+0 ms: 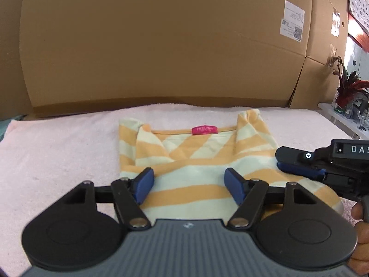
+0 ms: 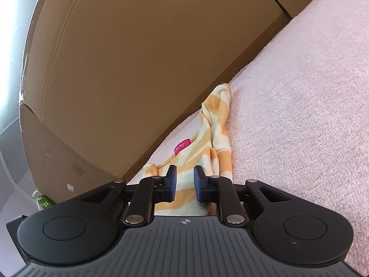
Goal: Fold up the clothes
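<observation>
Shirt [image 1: 196, 161] on towel [image 1: 57, 157], boxes [image 1: 150, 41] behind.

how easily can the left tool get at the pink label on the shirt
Probably yes: the left tool is open over the shirt, and the label lies uncovered straight ahead, with the right tool off to the side.

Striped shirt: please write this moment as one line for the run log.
striped shirt: partly folded, on pink towel | left claw: open above shirt | right claw: slightly open, nothing pinched

Storage-like home room: big cardboard boxes [image 1: 150, 41], wall calendar [image 1: 359, 2], potted plant [image 1: 348, 80].
</observation>
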The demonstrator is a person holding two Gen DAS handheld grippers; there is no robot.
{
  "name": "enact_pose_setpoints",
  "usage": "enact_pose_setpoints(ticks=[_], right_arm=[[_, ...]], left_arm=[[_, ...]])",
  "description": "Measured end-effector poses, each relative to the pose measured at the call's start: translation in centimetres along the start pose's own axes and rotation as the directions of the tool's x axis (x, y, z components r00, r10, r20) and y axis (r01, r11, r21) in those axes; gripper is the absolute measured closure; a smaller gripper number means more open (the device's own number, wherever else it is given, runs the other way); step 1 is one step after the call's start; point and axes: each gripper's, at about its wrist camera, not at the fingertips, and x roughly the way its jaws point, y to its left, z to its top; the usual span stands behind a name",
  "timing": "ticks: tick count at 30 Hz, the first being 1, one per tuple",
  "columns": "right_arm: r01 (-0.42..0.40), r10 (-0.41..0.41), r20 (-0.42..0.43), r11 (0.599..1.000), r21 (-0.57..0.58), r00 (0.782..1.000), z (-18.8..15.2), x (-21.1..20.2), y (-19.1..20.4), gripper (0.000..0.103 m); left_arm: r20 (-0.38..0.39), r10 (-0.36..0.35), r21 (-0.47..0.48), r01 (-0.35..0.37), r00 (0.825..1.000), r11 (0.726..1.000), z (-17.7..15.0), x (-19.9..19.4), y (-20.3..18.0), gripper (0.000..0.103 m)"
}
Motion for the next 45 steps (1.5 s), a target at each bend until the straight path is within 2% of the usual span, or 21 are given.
enact_pose_setpoints(ticks=[4,6,10,15,20,23,27,29,30,32,34,37,40,42,45], right_arm=[[-0.001,0.001,0.007,1.000,0.012,1.000,-0.1,0.0,-0.3,0.087],[-0.004,0.004,0.008,1.000,0.026,1.000,0.0,0.1,-0.6,0.088],[0.029,-0.029,-0.001,0.999,0.046,1.000,0.1,0.4,-0.8,0.103],[0.006,-0.004,-0.021,0.994,0.112,1.000,0.2,0.6,-1.8,0.103],[0.066,-0.066,-0.008,0.998,0.012,0.998,-0.2,0.5,-0.1,0.103],[0.083,-0.083,0.003,0.997,-0.009,0.997,-0.6,-0.4,0.2,0.103],[0.086,-0.086,-0.017,0.996,-0.011,0.996,-0.5,-1.0,0.2,0.103],[0.104,-0.105,-0.041,0.994,-0.037,0.994,0.2,-1.1,0.6,0.103],[0.121,-0.124,-0.044,0.991,-0.061,0.991,0.7,-1.4,0.8,0.102],[0.183,-0.187,-0.024,0.976,-0.123,0.982,1.8,-2.2,1.1,0.085],[0.252,-0.255,0.001,0.955,-0.158,0.967,3.3,-2.5,0.4,0.084],[0.205,-0.215,-0.056,0.967,-0.151,0.975,5.8,-1.9,-1.1,0.084],[0.191,-0.213,-0.096,0.962,-0.194,0.972,7.5,0.3,-1.3,0.084],[0.194,-0.224,-0.117,0.955,-0.225,0.968,8.2,2.1,-1.3,0.074],[0.175,-0.217,-0.160,0.954,-0.244,0.963,8.8,4.3,-1.5,0.059]], left_arm=[[-0.004,-0.032,-0.058,0.032,0.999,0.998,-0.2,0.0,1.3,0.030],[-0.008,-0.029,-0.050,0.029,1.000,0.998,-0.3,-0.1,1.3,0.030],[-0.013,-0.009,-0.040,0.009,1.000,0.999,-0.2,-0.1,0.9,0.029],[-0.024,0.009,-0.048,-0.010,1.000,0.999,-0.4,-0.5,1.0,0.028],[-0.022,0.018,-0.066,-0.020,1.000,0.998,-0.6,-0.9,1.3,0.027],[-0.019,0.022,-0.096,-0.023,1.000,0.995,-0.9,-1.6,1.9,0.025],[0.000,-0.035,-0.150,0.034,0.999,0.988,-1.3,-2.6,3.7,0.020],[0.005,-0.048,-0.147,0.048,0.999,0.988,-1.2,-3.0,4.8,0.018],[0.015,-0.029,-0.130,0.031,0.999,0.991,-0.9,-3.2,5.4,0.018],[0.029,0.012,-0.101,-0.009,1.000,0.995,-0.2,-3.4,6.5,0.019],[0.025,0.017,-0.103,-0.014,1.000,0.995,1.2,-2.6,7.9,0.018],[-0.004,-0.010,-0.105,0.010,1.000,0.994,3.5,0.0,9.6,0.015],[-0.025,0.004,-0.020,-0.005,1.000,1.000,4.7,3.3,9.6,0.015],[-0.041,-0.029,-0.004,0.028,0.999,1.000,4.9,5.2,9.8,0.015],[-0.080,-0.061,-0.035,0.058,0.995,0.998,5.1,7.6,10.6,0.012]])
